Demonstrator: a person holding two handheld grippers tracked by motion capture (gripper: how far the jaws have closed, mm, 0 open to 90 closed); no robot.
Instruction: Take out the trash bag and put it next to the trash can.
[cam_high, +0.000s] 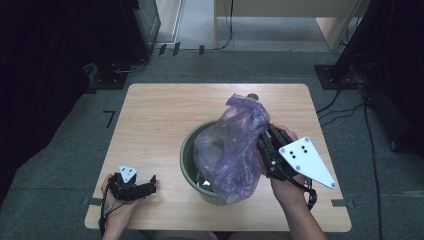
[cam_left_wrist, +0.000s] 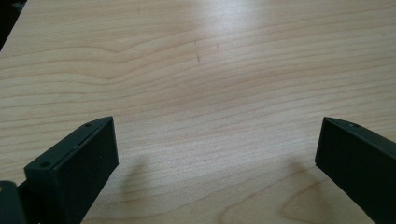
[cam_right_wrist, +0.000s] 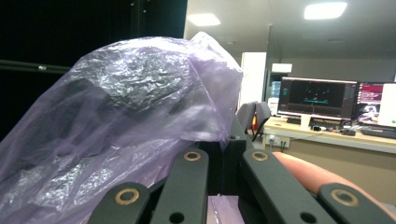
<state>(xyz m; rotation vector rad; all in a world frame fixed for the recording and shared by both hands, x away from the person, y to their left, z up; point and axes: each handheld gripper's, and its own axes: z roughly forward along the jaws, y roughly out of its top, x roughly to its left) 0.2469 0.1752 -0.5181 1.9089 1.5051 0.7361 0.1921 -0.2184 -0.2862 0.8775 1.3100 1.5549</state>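
Now, bag (cam_high: 231, 150): right gripper (cam_high: 267, 131) clamped on its film, above the bin (cam_high: 187, 155).
Left gripper (cam_high: 150, 184): jaws apart, left of bin.
Risk: thin film could tear or slip.

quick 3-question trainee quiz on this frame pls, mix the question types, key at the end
1. True or false: the right gripper is shut on the purple plastic bag.
2. What is between the jaws of the left gripper? A) the bag B) nothing, just bare table C) a cable
3. Where does the bottom of the bag sit?

Key
1. True: in the right gripper view the jaws are together with the bag's film pinched between them.
2. B: the jaws stand wide apart above the wood.
3. Inside the green bucket, with the bag's top rising above the rim.
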